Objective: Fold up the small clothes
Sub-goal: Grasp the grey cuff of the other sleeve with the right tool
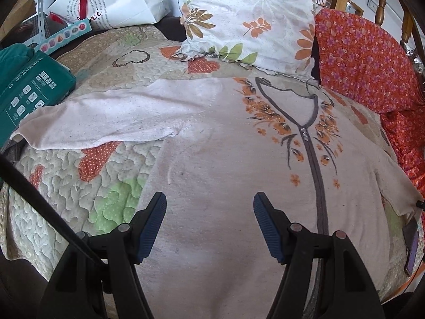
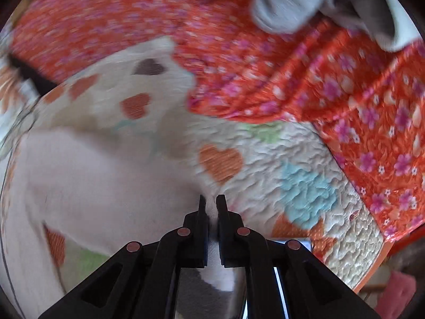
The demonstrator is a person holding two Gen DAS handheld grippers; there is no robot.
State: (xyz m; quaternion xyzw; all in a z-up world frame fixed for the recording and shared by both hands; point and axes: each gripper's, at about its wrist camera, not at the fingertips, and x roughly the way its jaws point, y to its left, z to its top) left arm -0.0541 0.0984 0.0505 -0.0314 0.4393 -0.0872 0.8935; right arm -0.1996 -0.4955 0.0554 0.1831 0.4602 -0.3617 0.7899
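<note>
**Top spread flat; right fingers closed on its edge**

The pale top (image 1: 212, 138) lies spread on the quilted bed cover (image 1: 111, 186), one sleeve extended ahead-left of the left gripper (image 1: 209, 228). Its fingers stand apart over the body fabric, gripping nothing. The right gripper (image 2: 212, 204) has its fingers nearly together, pinching pale cloth of the top (image 2: 93, 180), which extends left of them.

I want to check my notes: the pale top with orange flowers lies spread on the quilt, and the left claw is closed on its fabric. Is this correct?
Not fully. The pale top does lie spread on the quilt, but the left claw is open above the fabric and grips nothing. The left wrist view shows it.
</note>
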